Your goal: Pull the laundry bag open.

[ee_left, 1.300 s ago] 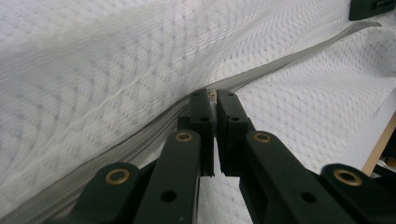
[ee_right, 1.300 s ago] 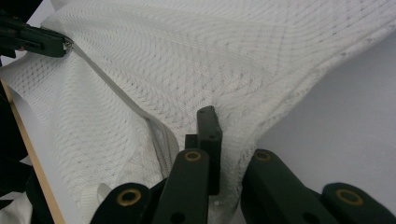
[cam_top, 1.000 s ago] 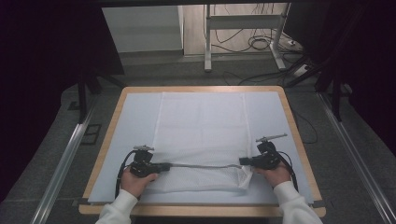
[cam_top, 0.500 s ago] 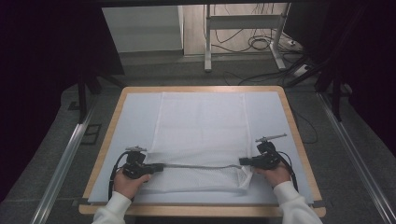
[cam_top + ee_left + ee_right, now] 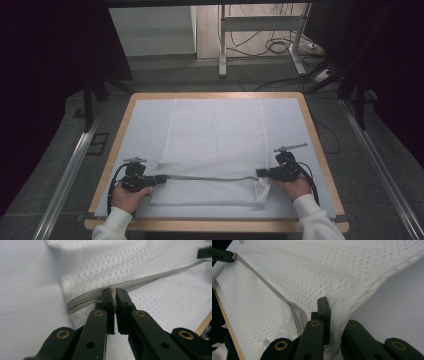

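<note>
Now we zip the mesh bag (image 5: 215, 145) | left gripper (image 5: 159, 178) at 7 o'clock pinches zipper pull (image 5: 114, 291) | right gripper (image 5: 260, 173) at 5 o'clock clamps bag corner (image 5: 332, 305) | next: pull steadily leftward.

The high view is soft and rather grainy, lit evenly from above: the counter (image 5: 125, 135) is bright and pale, while both upper corners and sides sink into near black. Shadows are faint, only a thin one under the raised zipper edge of the white mesh bag (image 5: 215, 135). In both gripper views the mesh weave is fairly sharp mid-frame and smears toward the far edges; the black jaws close to the lens look soft, with small glints on their brass rivets
</note>
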